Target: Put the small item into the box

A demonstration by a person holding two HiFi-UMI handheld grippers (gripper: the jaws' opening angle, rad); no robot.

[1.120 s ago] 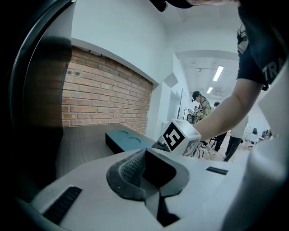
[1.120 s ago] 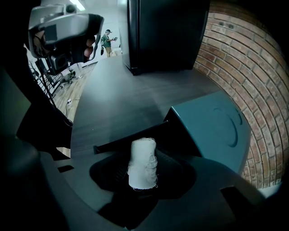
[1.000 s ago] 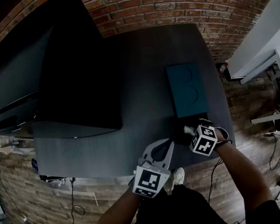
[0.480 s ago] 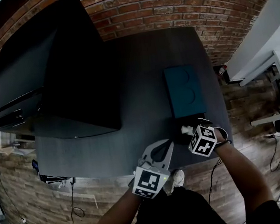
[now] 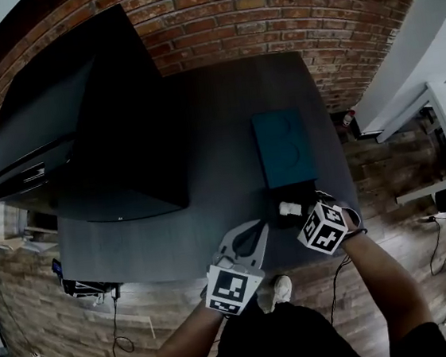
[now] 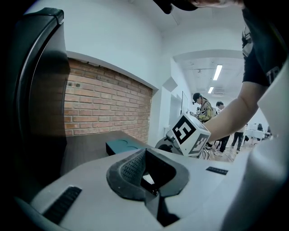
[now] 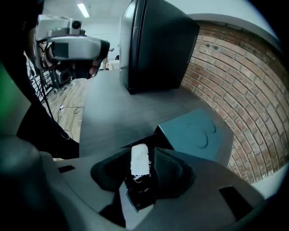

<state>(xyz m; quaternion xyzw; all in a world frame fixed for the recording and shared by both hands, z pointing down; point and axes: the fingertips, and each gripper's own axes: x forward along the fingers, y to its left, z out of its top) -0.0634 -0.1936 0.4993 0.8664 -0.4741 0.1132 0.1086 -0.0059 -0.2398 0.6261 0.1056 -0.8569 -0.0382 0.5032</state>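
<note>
On the left half of the table (image 5: 218, 134), from the back-left corner almost to the front edge, stands a large black cabinet (image 5: 81, 126). It is smooth, hard-sided and slope-backed, and well apart from the task's things. The table top is dark grey and matte, with a faint grain. A red brick wall (image 5: 252, 10) runs along its far edge, and plank flooring (image 5: 45, 298) surrounds it.

At the middle of the front edge is the left gripper (image 6: 144, 167). Its ribbed pads are brought together, with nothing between them.

Just right of it, over the front-right part of the table, is the right gripper (image 7: 142, 173). Its jaws have just been closing and now clamp the small item (image 7: 140, 160). The item is a white, oblong, cloth-like roll with loose threads at its lower end, held upright, just short of the near end of the box (image 5: 283, 147).

The box is teal and rectangular and lies flat near the right edge. Its top face shows two shallow round recesses.
</note>
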